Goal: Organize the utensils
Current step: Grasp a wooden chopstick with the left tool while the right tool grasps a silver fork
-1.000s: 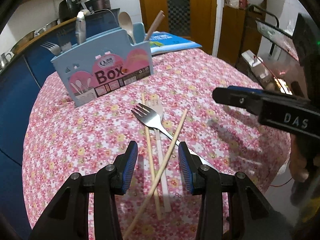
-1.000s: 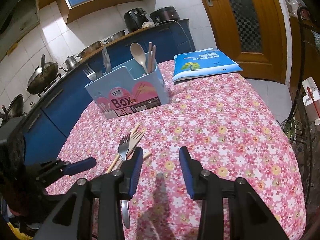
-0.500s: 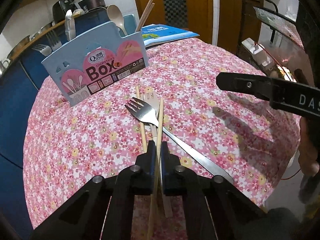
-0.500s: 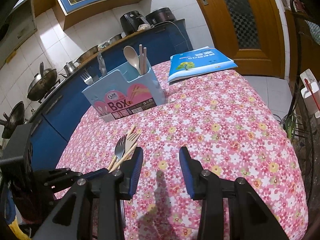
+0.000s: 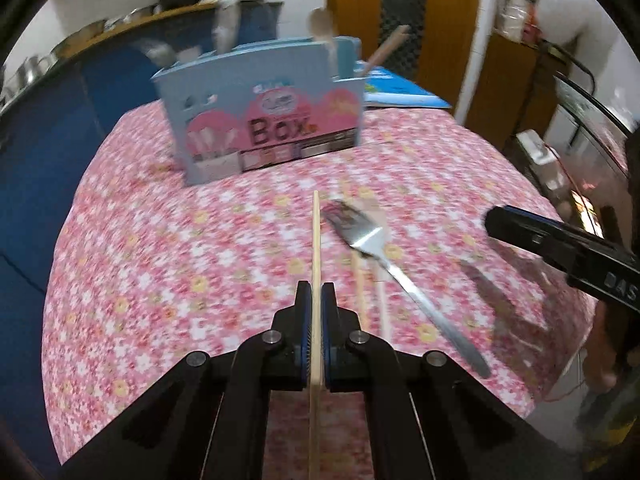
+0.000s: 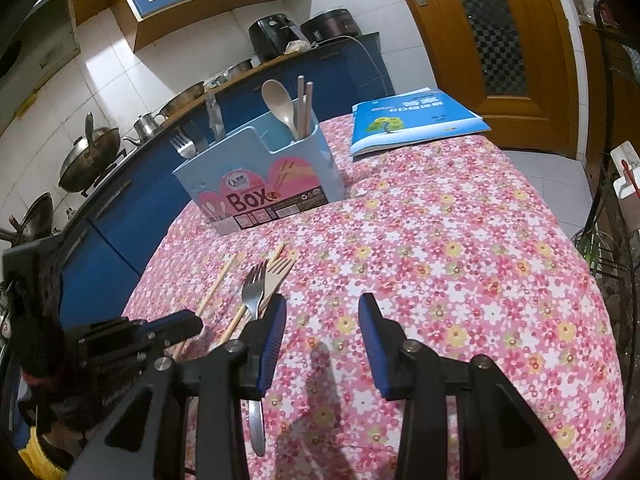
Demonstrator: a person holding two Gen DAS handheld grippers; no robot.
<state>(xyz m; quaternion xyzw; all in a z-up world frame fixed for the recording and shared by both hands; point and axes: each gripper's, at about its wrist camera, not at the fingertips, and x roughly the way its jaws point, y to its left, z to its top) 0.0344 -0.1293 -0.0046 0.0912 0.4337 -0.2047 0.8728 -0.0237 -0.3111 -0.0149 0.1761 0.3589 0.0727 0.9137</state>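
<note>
A chopstick [image 5: 316,248] is clamped between the blue pads of the left gripper [image 5: 316,316], its tip pointed toward the utensil box [image 5: 260,120] that is set near the far edge of the bench [image 5: 160,260]. Open cloth is seen between that tip and the box. The right gripper [image 6: 322,344] is held spread apart, with nothing between its fingers, above bare flowered cloth near the front edge. A metal fork [image 6: 253,292], a wooden fork [image 6: 278,276] and a second chopstick [image 6: 240,312] are left lying together beside its left finger, their handles partly hidden behind it. The left view is blurred, so the box's contents are hard to make out there. A blue book [image 6: 416,120] is laid at the far rim, before a wooden door [image 6: 496,40].
</note>
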